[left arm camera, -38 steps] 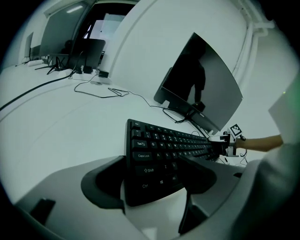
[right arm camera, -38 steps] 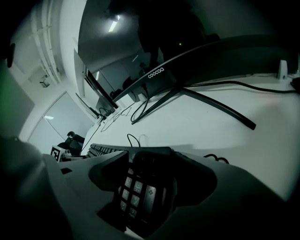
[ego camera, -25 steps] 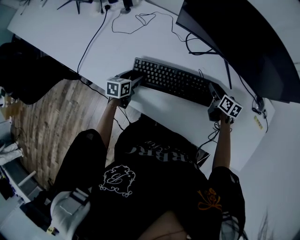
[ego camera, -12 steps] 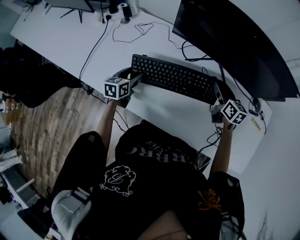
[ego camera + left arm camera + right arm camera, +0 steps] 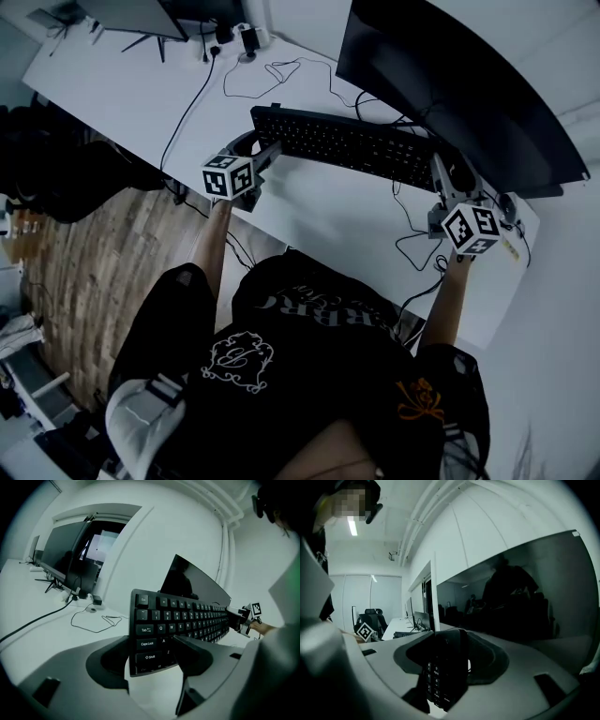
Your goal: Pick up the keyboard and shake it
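Observation:
A black keyboard (image 5: 347, 142) hangs above the white desk (image 5: 122, 89), carried by its two ends. My left gripper (image 5: 265, 155) is shut on the left end; in the left gripper view the pads press on the keyboard (image 5: 187, 618) at the Caps Lock and Shift corner, with the gripper (image 5: 150, 644) round it. My right gripper (image 5: 439, 183) is shut on the right end, and its jaws have just closed a little further. In the right gripper view the number-pad end (image 5: 443, 672) stands upright between the jaws of the gripper (image 5: 443, 653).
A large curved monitor (image 5: 469, 84) stands close behind the keyboard. The keyboard's cable (image 5: 412, 246) trails on the desk below the right end. A thin looped wire (image 5: 281, 67) and a second screen's stand (image 5: 141, 28) are at the back left. Wooden floor (image 5: 84, 244) lies left of the desk.
Both grippers have risen with the keyboard, which has left the desk. The right gripper rose more and rolled, and the cable under the right end has come into view.

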